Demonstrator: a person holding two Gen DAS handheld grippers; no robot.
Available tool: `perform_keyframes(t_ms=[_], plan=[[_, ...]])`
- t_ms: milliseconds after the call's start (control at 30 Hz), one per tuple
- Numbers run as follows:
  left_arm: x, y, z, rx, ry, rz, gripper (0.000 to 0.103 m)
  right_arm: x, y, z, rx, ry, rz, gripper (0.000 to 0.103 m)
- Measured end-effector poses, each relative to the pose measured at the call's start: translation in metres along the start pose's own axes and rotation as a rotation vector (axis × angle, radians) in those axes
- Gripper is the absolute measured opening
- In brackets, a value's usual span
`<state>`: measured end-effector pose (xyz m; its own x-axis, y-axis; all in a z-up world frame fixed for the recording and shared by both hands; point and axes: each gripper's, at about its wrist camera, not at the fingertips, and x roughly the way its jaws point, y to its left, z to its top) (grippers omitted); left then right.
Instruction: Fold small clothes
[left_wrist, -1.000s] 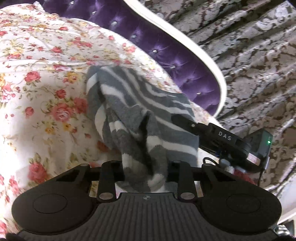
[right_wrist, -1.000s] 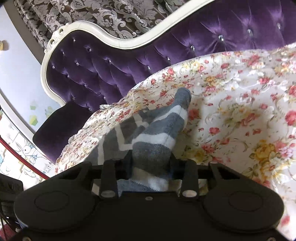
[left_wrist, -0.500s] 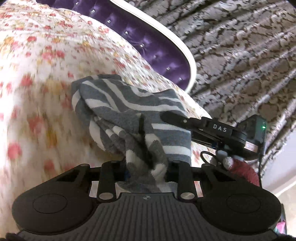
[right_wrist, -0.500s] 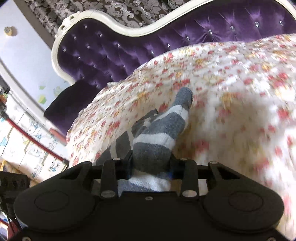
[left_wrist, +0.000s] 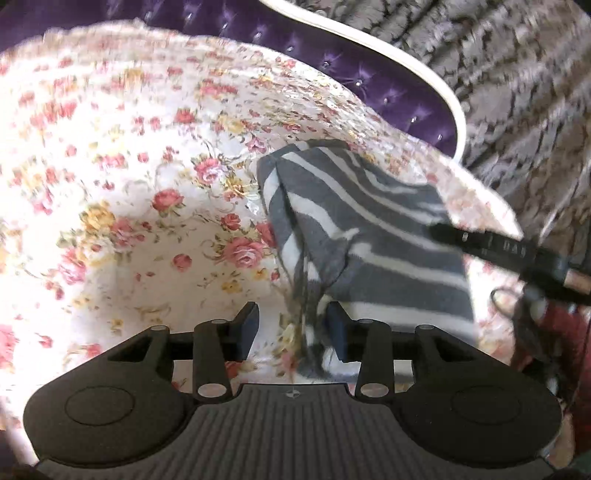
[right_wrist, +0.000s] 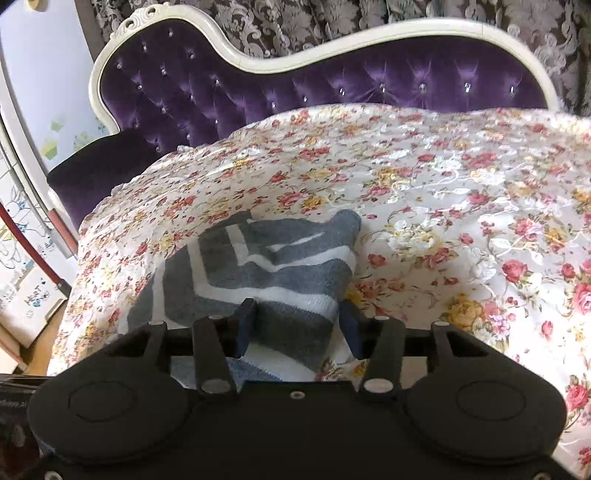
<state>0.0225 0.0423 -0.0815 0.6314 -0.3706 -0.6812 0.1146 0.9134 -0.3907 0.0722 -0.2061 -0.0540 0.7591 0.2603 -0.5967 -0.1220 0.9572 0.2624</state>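
Lying under everything: a white floral bedspread with pink and yellow roses, spread before a purple tufted headboard with a cream frame, and patterned grey curtains hanging behind. Resting on the bedspread, folded over itself: a grey-and-white striped sock, near the edge of the bed in the right wrist view. Opening now: the left hand-held gripper, with the loose end of the sock passing between its jaws beside the right pad, the left pad standing apart from the fabric. Opening as well: the right hand-held gripper, the sock lying between its pads, not being pressed. Reaching in from the right in the left wrist view, over the sock: the black finger of the other gripper.
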Motion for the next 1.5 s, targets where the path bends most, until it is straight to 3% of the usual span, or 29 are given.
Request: perform_keyframes(t_ms=[200,333,367,400,433,533,667,733,800,1000,1267,1300,1367,1433,1500], plan=[[-0.034,-0.034,0.001,0.14,-0.148,0.066,0.039,-0.029,0.005,-0.007,-0.022,-0.125,0.017,0.06],[-0.039,-0.062,0.008,0.245,-0.233,0.054,0.039,-0.042,0.008,-0.01,-0.079,-0.191,-0.027,0.057],[-0.035,-0.067,0.01,0.261,-0.236,0.042,0.04,-0.043,0.009,-0.01,-0.097,-0.196,-0.034,0.051],[-0.028,-0.07,0.013,0.27,-0.228,0.028,0.04,-0.043,0.01,-0.01,-0.115,-0.198,-0.036,0.032],[-0.02,-0.073,0.015,0.272,-0.221,0.014,0.04,-0.042,0.011,-0.01,-0.137,-0.195,-0.034,0.023],[0.003,-0.068,0.019,0.253,-0.213,-0.011,0.04,-0.038,0.015,-0.011,-0.171,-0.194,-0.022,0.023],[0.033,-0.045,0.014,0.206,-0.15,0.092,0.04,-0.031,0.021,-0.012,-0.198,-0.188,0.009,0.023],[0.042,-0.03,0.012,0.16,-0.131,0.107,0.043,-0.024,0.026,-0.011,-0.221,-0.179,0.017,0.023],[0.041,-0.02,0.01,0.124,-0.126,0.096,0.051,-0.015,0.032,-0.01,-0.248,-0.159,0.022,0.023],[0.04,-0.01,0.006,0.064,-0.122,0.071,0.053,0.032,0.035,-0.007,-0.282,-0.051,-0.019,0.026],[0.036,-0.014,0.01,0.081,-0.135,0.087,0.057,0.045,0.03,0.0,-0.257,-0.048,0.007,0.025],[0.033,-0.015,0.011,0.089,-0.138,0.097,0.058,0.042,0.028,0.001,-0.24,-0.049,0.008,0.027],[0.024,-0.019,0.012,0.112,-0.145,0.125,0.06,0.03,0.024,0.006,-0.199,-0.059,-0.001,0.045],[0.012,-0.023,0.011,0.138,-0.163,0.156,0.063,0.011,0.021,0.008,-0.156,-0.09,-0.012,0.079],[0.0,-0.029,0.009,0.171,-0.19,0.183,0.067,-0.01,0.018,0.006,-0.118,-0.123,-0.001,0.085]])
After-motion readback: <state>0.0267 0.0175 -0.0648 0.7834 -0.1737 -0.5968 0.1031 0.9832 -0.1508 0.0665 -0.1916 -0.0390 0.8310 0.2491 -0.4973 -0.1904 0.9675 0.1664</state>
